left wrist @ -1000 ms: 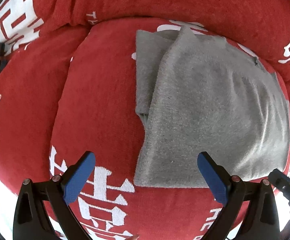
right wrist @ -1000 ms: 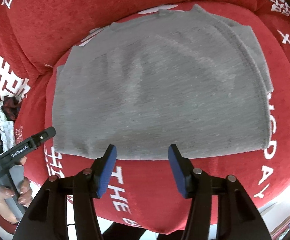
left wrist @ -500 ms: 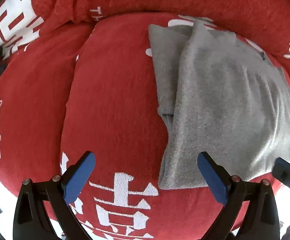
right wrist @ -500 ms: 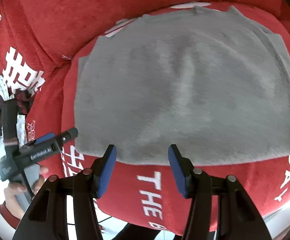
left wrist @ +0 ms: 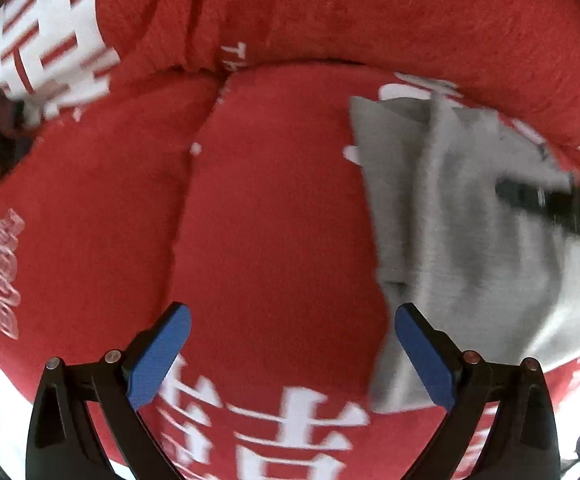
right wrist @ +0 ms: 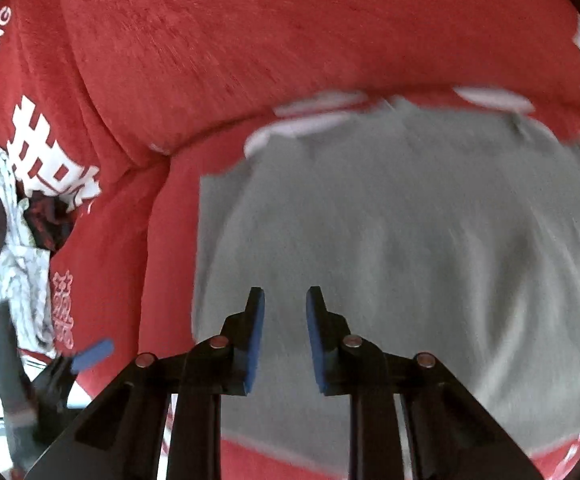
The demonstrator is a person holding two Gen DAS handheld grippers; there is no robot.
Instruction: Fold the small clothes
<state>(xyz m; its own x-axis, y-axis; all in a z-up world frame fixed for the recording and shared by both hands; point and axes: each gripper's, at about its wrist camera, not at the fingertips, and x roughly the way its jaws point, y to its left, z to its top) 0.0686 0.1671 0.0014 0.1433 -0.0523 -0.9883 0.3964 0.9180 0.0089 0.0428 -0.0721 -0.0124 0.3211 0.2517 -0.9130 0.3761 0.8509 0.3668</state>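
A folded grey garment lies on the red sofa seat cushion, at the right of the left wrist view. It fills the centre and right of the right wrist view. My left gripper is wide open and empty, over bare red cushion left of the garment's edge. My right gripper hovers over the garment with its jaws narrowed to a small gap, holding nothing. The right gripper's black body crosses the garment in the left wrist view.
The red sofa backrest with white lettering rises behind the seat. A pile of dark and white clothes lies at the sofa's left end. The left gripper's blue fingertip shows at lower left of the right wrist view.
My right gripper has moved forward over the garment and its jaws have narrowed. My left gripper has shifted left, away from the garment, and stays wide open.
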